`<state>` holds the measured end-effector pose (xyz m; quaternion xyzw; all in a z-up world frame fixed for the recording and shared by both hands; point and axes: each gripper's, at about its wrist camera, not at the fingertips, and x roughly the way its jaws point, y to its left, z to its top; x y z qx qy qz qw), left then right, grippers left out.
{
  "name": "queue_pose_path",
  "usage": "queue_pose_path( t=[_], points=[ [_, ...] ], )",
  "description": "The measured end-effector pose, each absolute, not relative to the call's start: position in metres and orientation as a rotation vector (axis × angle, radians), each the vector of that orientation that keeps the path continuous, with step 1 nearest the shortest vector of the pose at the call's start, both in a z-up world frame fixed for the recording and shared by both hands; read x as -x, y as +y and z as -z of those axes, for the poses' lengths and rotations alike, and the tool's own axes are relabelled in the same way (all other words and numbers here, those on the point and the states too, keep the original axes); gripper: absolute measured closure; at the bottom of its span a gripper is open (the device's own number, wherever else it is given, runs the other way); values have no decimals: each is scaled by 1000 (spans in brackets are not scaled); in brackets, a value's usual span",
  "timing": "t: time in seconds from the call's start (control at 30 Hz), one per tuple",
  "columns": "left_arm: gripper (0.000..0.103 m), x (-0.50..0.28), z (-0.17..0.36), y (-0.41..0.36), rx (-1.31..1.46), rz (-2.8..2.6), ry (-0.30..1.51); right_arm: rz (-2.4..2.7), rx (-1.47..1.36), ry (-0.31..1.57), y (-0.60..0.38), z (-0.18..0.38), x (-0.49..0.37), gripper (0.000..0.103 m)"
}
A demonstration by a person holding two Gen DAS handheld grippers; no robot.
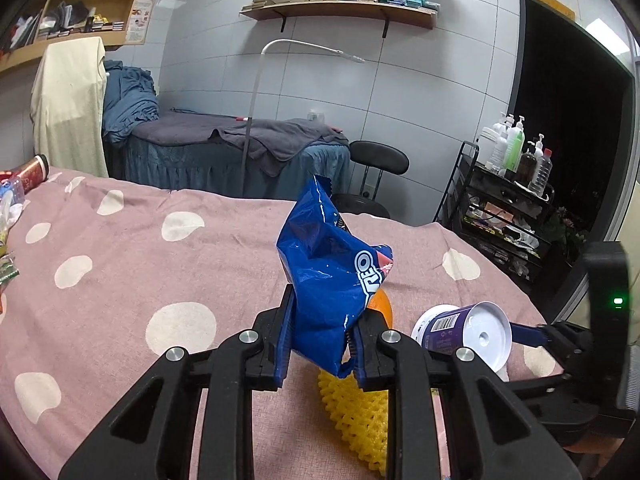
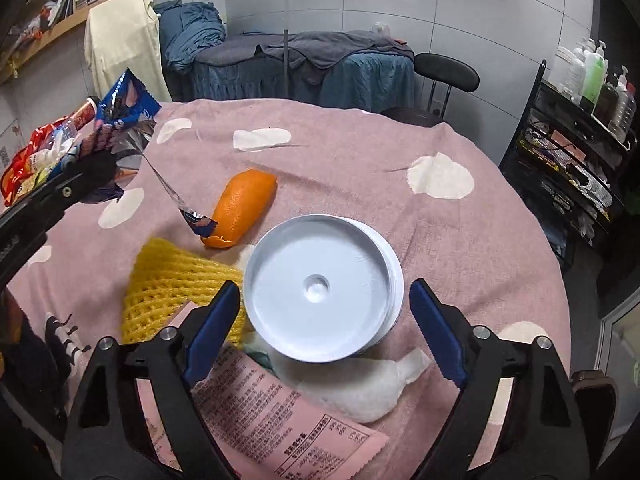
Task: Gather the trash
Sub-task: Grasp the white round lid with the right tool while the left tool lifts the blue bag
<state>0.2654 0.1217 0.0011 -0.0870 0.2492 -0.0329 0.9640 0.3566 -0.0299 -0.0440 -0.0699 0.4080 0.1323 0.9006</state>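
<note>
L gripper (image 1: 320, 344) is clamped tight on a blue cookie wrapper (image 1: 328, 272), held up off the pink spotted bedspread (image 1: 120, 248). R gripper (image 2: 324, 320) stands wide apart w/ a white-bottomed cup (image 2: 320, 288) between its pads, not pinched; orange peel (image 2: 244, 208) & yellow foam net (image 2: 176, 280) lie just beside it.

my left tongs (image 1: 320, 344): wrapper (image 1: 332, 276) between them, above the bed (image 1: 120, 248) | my right tongs (image 2: 320, 320): either side of the tub (image 2: 320, 288), which lies on a tissue (image 2: 372, 384) | peel (image 2: 244, 208): behind the tub | foam net (image 2: 176, 280): left of it | receipt (image 2: 280, 420): in front | trash pile (image 2: 36, 160): far left
</note>
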Motion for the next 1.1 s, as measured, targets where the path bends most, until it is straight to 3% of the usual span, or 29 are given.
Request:
queue_pose_path(
  t=[0.03,0.2,0.57,1.1],
  points=[
    [79,-266,0,122,176,69,507,-270,148,856,-29,48,-361,31],
    [79,-266,3,120,174,80,512,-267,115,809,-35,43,-360,32],
    [79,-260,0,107,131,99,479,-212,39,633,-94,-24,-311,32],
    [79,-202,-33,39,113,282,434,-44,-71,606,-213,-30,-213,32]
  ],
)
